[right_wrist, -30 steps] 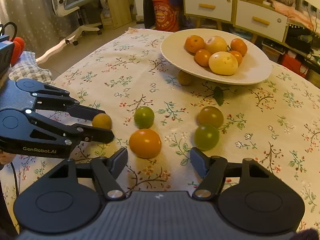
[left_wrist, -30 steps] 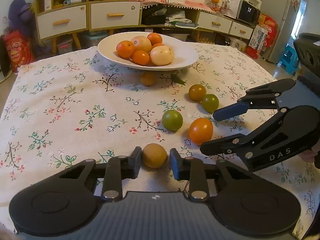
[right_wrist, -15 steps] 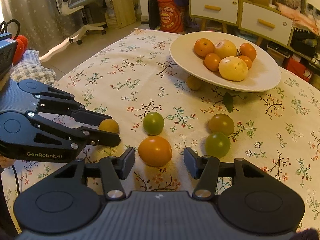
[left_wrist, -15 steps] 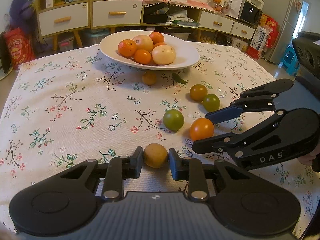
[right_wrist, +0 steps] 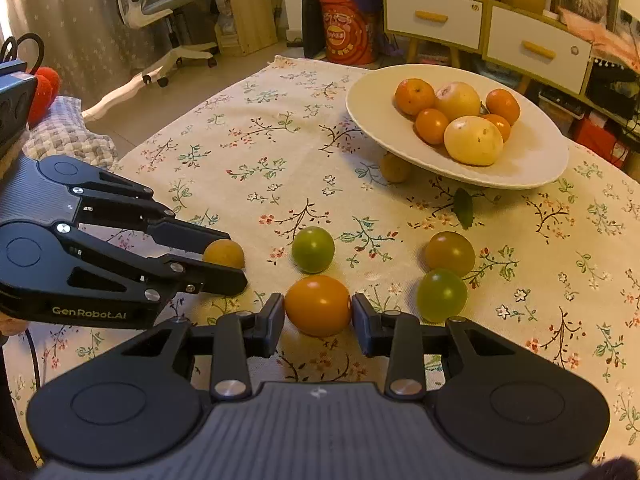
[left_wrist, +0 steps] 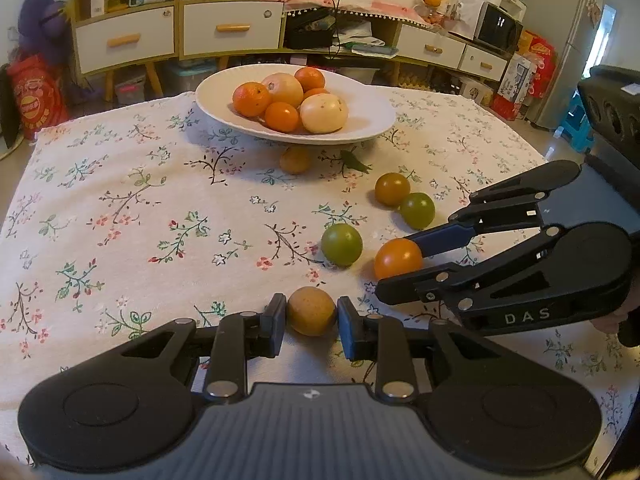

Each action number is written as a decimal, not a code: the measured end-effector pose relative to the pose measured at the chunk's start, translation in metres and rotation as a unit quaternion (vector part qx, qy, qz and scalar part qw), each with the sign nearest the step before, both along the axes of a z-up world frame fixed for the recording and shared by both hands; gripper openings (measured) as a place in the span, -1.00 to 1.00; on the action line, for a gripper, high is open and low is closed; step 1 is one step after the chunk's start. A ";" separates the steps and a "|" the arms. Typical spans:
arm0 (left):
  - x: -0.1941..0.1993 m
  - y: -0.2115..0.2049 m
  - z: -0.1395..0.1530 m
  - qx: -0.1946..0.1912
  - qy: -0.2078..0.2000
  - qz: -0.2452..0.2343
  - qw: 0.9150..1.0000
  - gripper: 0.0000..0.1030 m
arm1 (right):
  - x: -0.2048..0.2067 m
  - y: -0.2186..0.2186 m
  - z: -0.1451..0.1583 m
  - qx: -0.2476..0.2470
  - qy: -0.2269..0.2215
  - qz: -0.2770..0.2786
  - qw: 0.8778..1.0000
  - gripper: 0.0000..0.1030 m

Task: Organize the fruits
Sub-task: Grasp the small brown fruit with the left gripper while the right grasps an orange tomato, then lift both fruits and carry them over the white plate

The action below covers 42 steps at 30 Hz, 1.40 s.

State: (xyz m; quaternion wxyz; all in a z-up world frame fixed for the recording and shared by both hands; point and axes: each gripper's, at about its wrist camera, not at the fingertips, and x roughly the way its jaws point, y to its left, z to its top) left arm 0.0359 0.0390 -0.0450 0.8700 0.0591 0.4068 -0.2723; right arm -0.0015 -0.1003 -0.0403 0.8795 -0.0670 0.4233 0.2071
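Note:
A white plate [left_wrist: 372, 126] [right_wrist: 532, 168] at the back of the flowered tablecloth holds several oranges and pale round fruits. My left gripper [left_wrist: 311, 316] [right_wrist: 234, 258] is shut on a small tan fruit [left_wrist: 311, 310] [right_wrist: 224, 253] resting on the cloth. My right gripper [right_wrist: 318, 312] [left_wrist: 394, 264] is shut on an orange tomato [right_wrist: 318, 305] [left_wrist: 398, 258], also on the cloth. Loose on the cloth lie two green tomatoes [left_wrist: 342, 244] [left_wrist: 417, 210] and a brownish tomato [left_wrist: 392, 189].
Another small tan fruit [left_wrist: 295, 160] sits under the plate's near rim, beside a green leaf [left_wrist: 354, 162]. Drawers and shelves stand behind the table. An office chair [right_wrist: 160, 0] stands on the floor at the left. The two grippers are close together.
Both grippers' jaws have closed in: the left onto the small tan fruit, the right onto the orange tomato. The right gripper also moved forward around the tomato.

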 end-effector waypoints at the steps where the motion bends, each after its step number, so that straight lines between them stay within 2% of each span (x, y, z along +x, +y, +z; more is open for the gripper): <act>1: 0.000 0.000 0.000 -0.001 0.000 0.000 1.000 -0.92 | 0.000 0.000 0.000 0.000 -0.001 -0.001 1.000 -0.36; 27: 0.018 -0.005 0.025 -0.020 -0.025 0.017 0.999 -0.92 | 0.010 -0.015 0.021 0.026 -0.032 -0.036 0.998 -0.36; 35: 0.034 -0.016 0.040 -0.034 -0.049 0.029 0.998 -0.92 | 0.022 -0.035 0.034 0.043 -0.053 -0.075 0.995 -0.36; 42: 0.052 -0.034 0.048 -0.050 -0.053 0.043 0.996 -0.92 | 0.035 -0.053 0.043 0.053 -0.067 -0.113 0.990 -0.36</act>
